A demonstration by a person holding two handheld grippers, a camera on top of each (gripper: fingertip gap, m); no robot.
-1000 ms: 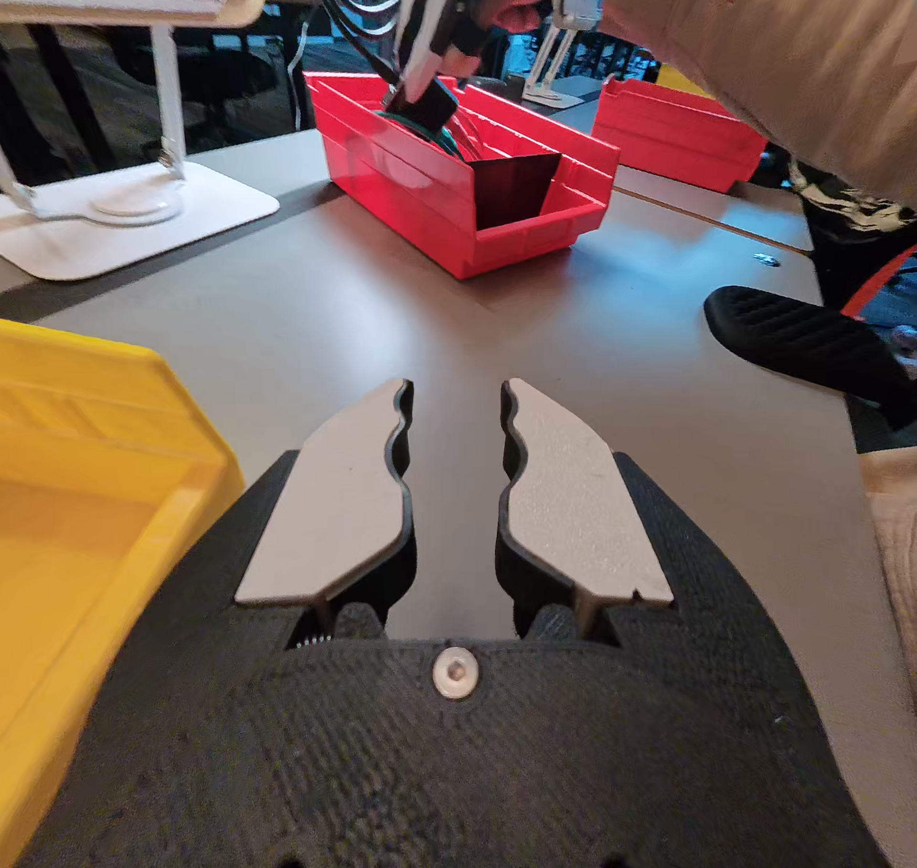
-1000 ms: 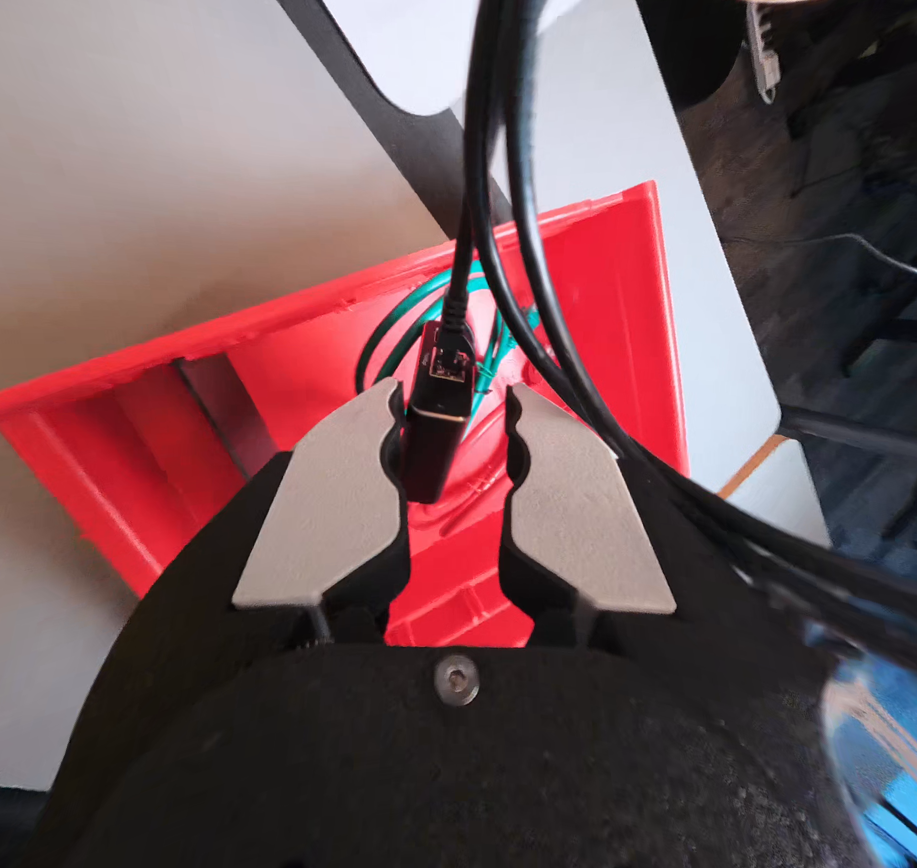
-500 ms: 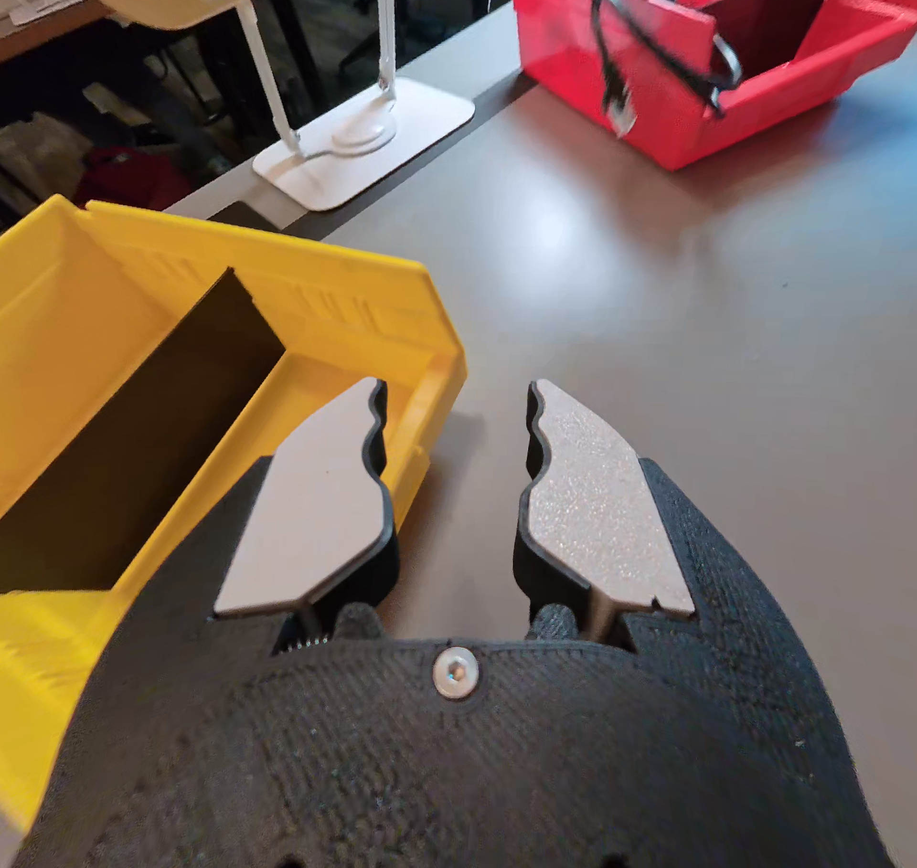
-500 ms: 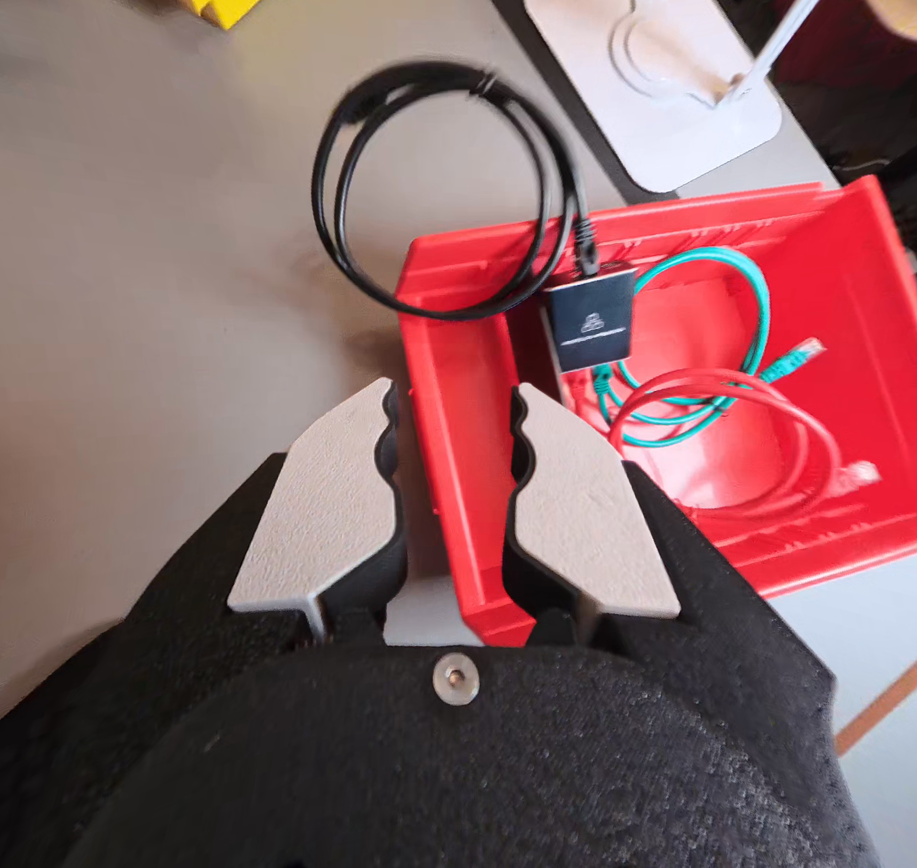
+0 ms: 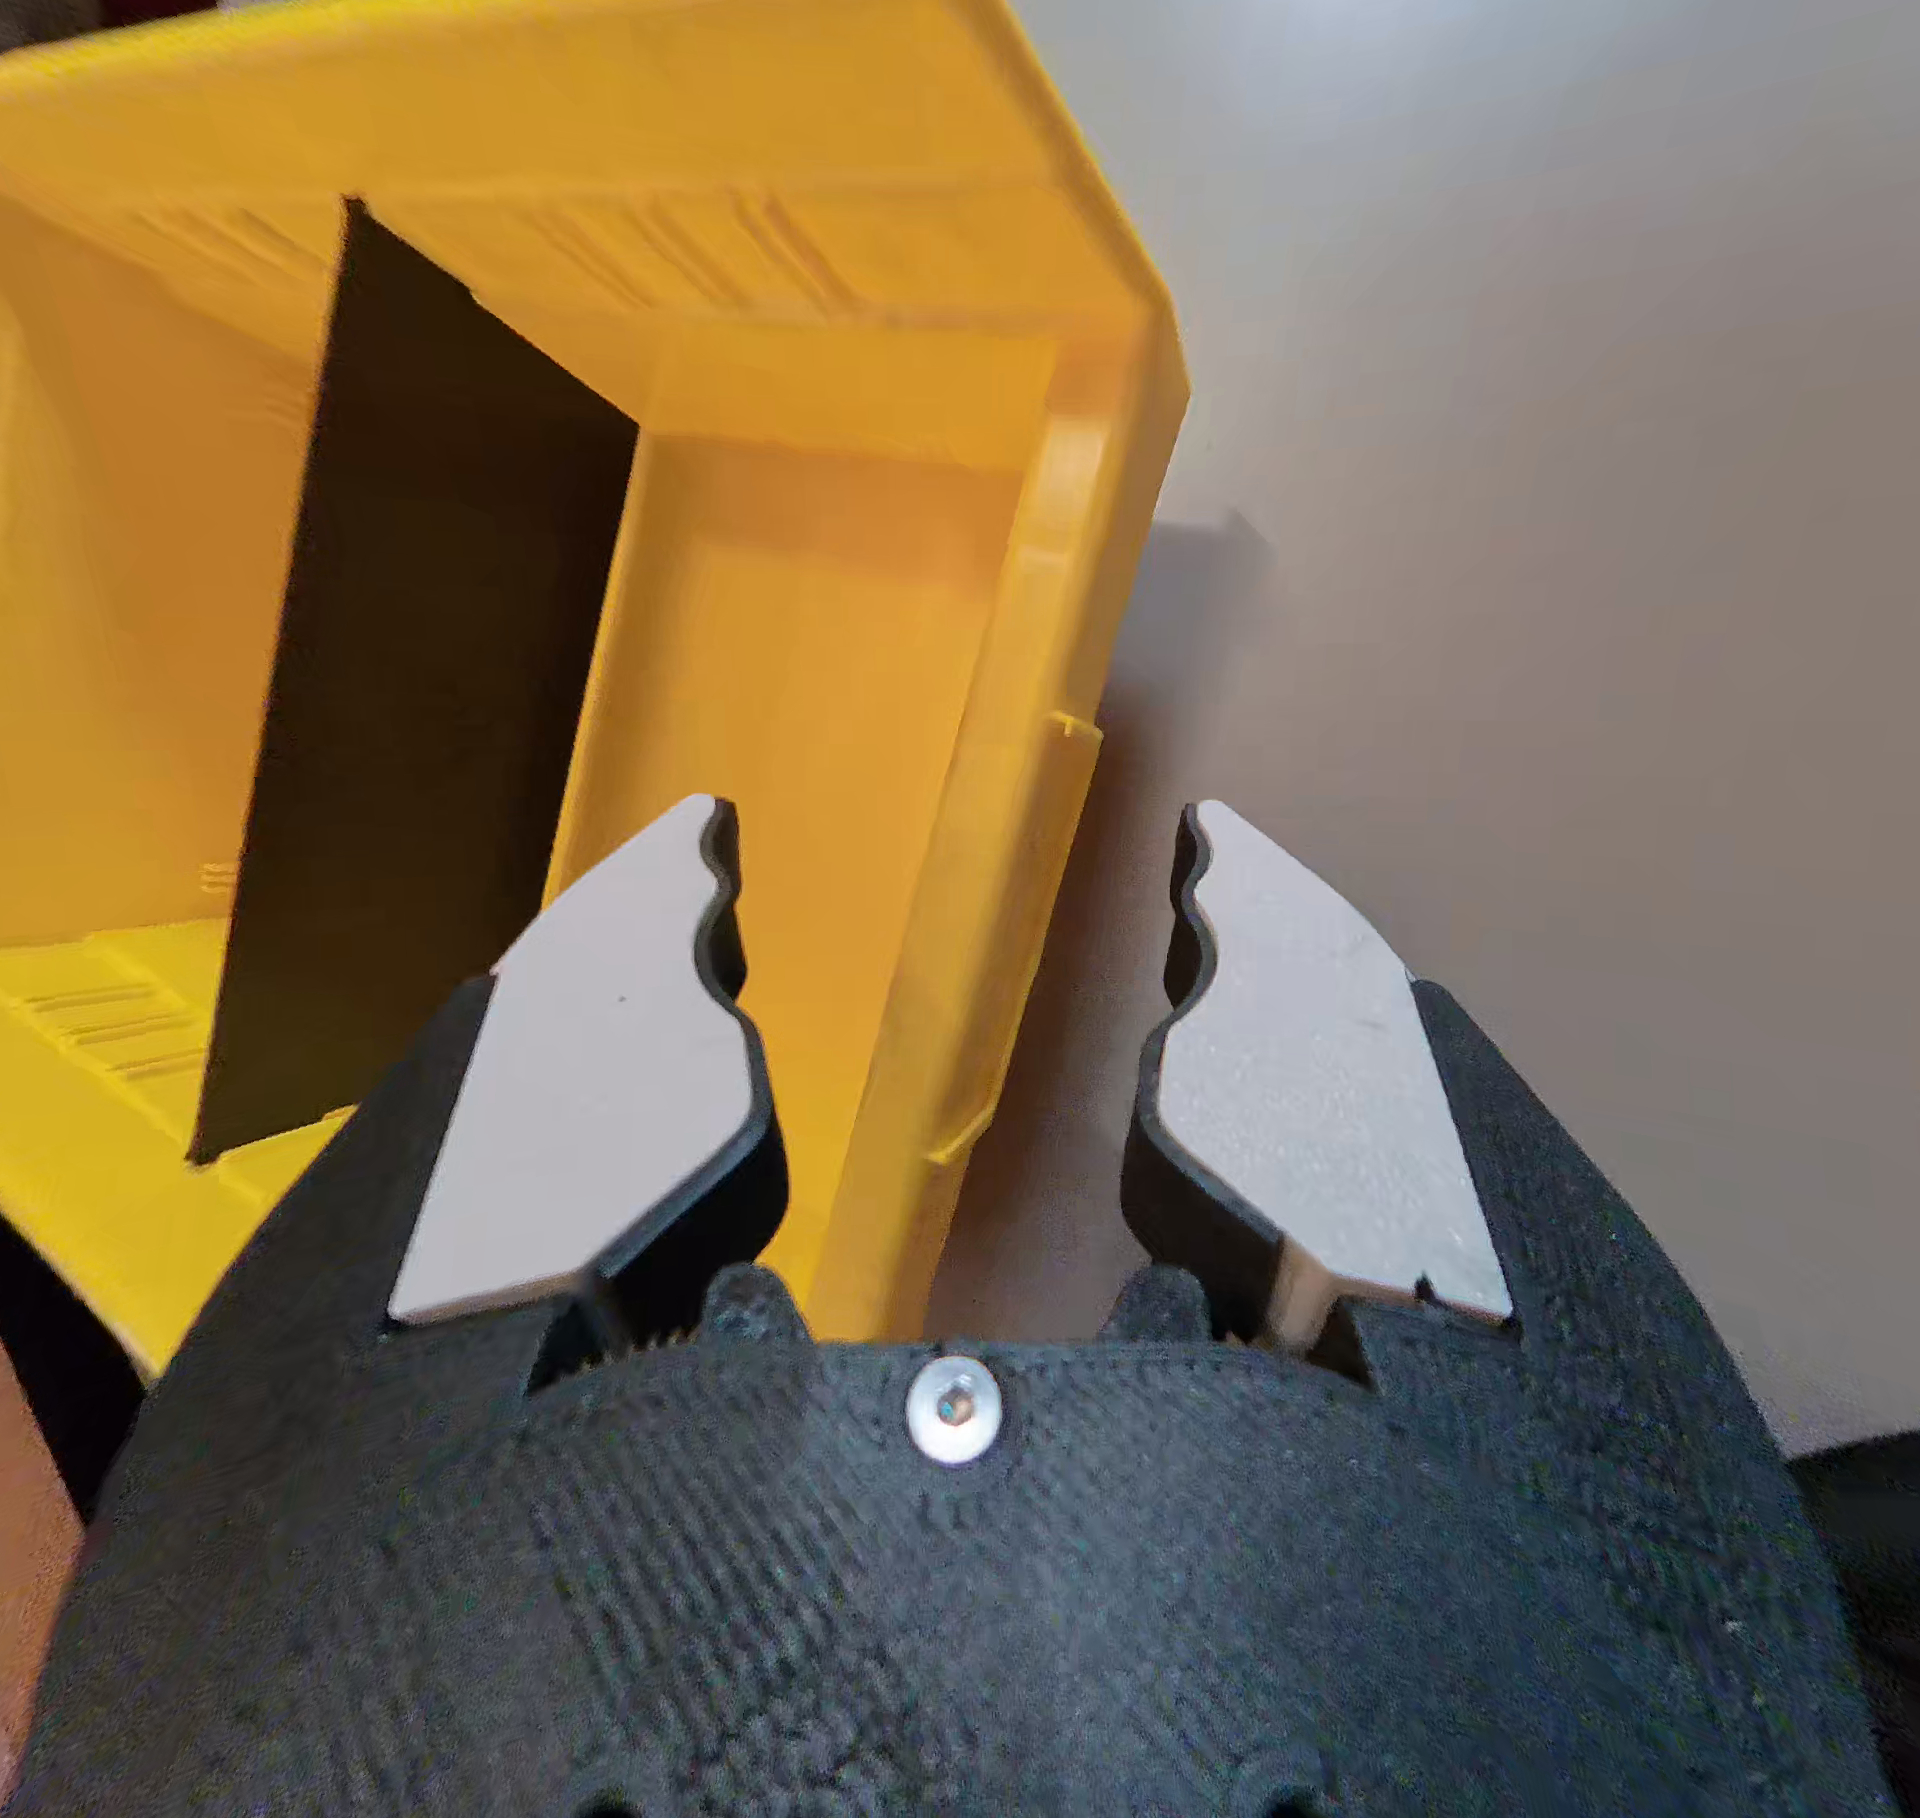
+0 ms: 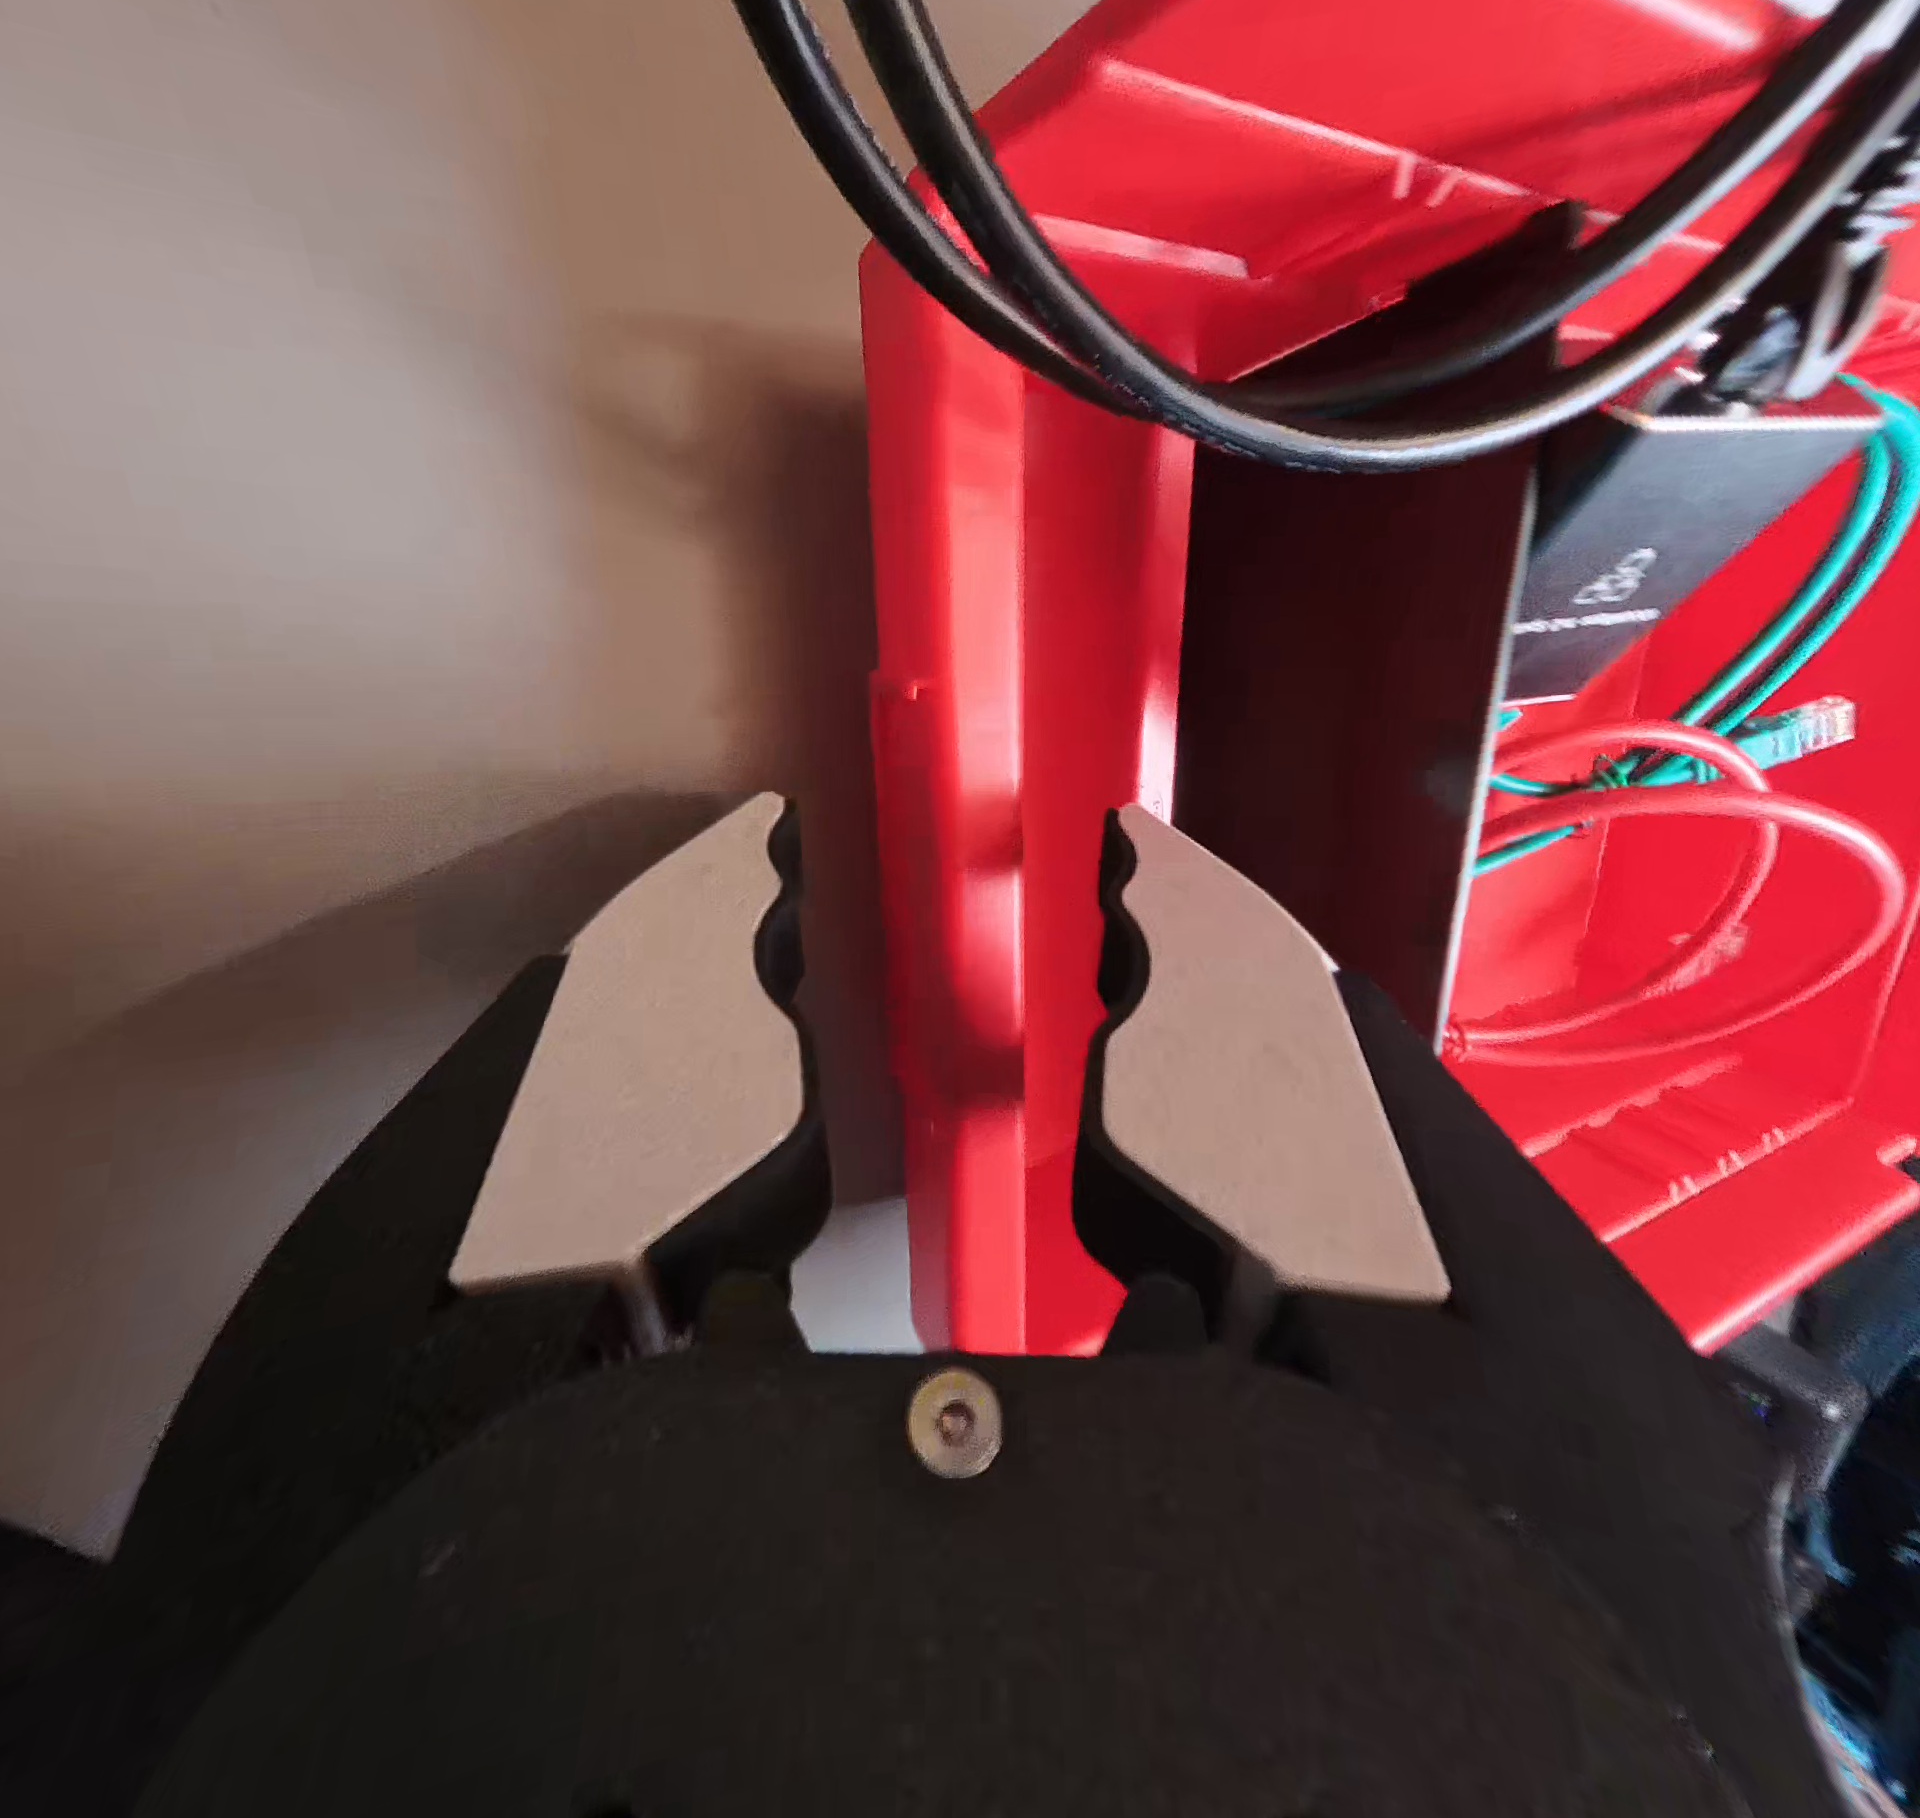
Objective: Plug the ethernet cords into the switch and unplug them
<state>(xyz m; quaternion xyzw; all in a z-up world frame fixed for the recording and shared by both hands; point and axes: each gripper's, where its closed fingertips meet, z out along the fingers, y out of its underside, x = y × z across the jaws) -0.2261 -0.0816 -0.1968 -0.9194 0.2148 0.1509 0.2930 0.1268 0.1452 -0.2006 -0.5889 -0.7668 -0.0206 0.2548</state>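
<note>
Both pairs of jaws were held apart, and nothing was gripped by either. By the left gripper (image 5: 956, 911), the right-hand wall of a yellow bin (image 5: 1049, 480) was straddled, one finger over the inside and the other over the grey table (image 5: 1558, 418) outside it. A black divider (image 5: 416, 677) was set upright across that bin, and nothing else could be seen in the visible compartments. The right gripper (image 6: 951, 921) was positioned the same way about the near end wall of a red bin (image 6: 956, 625); whether the wall was touched by the pads could not be told. A dark divider (image 6: 1330, 729) was stood across the red bin just behind that wall. Beyond it, a small black switch (image 6: 1621, 563) was seen leaning in the further compartment, with a black cable (image 6: 1039, 241) run from its top in a double loop out over the bin's rim. In the same compartment a coiled red ethernet cord (image 6: 1704, 895) and a green ethernet cord (image 6: 1870, 563) were left lying loose, the green cord's plug (image 6: 1808, 729) unconnected to the switch. The red bin was set on the same grey table surface.
</note>
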